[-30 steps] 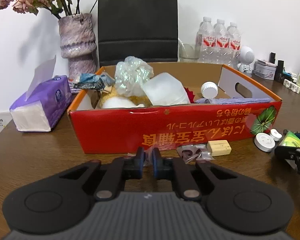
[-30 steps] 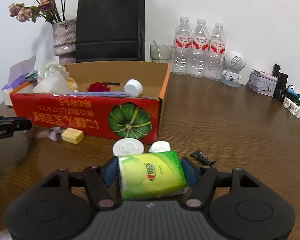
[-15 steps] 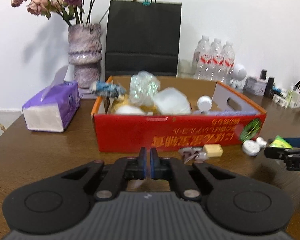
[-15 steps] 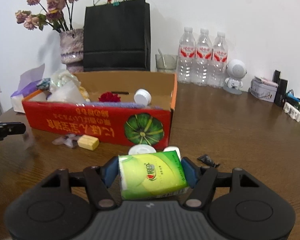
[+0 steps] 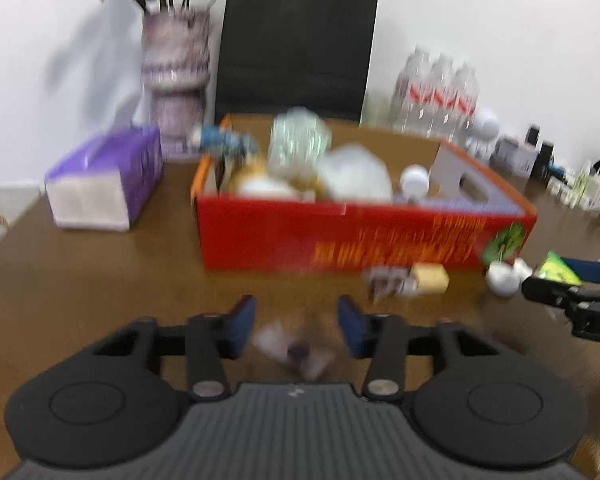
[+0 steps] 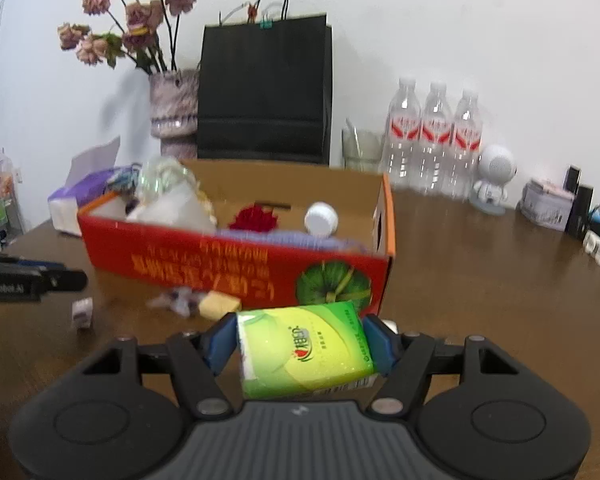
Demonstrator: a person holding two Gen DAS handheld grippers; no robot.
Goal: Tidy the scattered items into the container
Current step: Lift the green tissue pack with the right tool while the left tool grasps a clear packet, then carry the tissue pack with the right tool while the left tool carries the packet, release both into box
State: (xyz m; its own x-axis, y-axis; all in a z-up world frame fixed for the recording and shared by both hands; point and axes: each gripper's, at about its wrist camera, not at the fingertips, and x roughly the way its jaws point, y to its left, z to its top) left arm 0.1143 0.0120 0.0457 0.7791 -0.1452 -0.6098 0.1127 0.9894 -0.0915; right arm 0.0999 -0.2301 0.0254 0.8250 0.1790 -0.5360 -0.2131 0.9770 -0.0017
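The red cardboard box (image 5: 340, 236) (image 6: 236, 256) stands on the brown table and holds several items. My right gripper (image 6: 302, 340) is shut on a green tissue pack (image 6: 304, 348) and holds it above the table in front of the box's right end. My left gripper (image 5: 296, 322) is open; a small purple-and-white wrapper (image 5: 292, 350) (image 6: 82, 312) is just below its fingers, blurred, apparently falling or lying on the table. A yellow block (image 5: 430, 278) (image 6: 220, 304) and a crumpled wrapper (image 5: 386, 280) lie before the box. White caps (image 5: 502, 278) lie at its right corner.
A purple tissue box (image 5: 104, 184) stands left of the box. A vase with dried flowers (image 6: 174, 108), a black paper bag (image 6: 264, 88), three water bottles (image 6: 434, 140) and a white figurine (image 6: 494, 178) line the back. Small items crowd the far right edge.
My left gripper was shut on the small wrapper, drew back from the box and has opened, letting it go. My right gripper has lifted the green pack and moved nearer the box.
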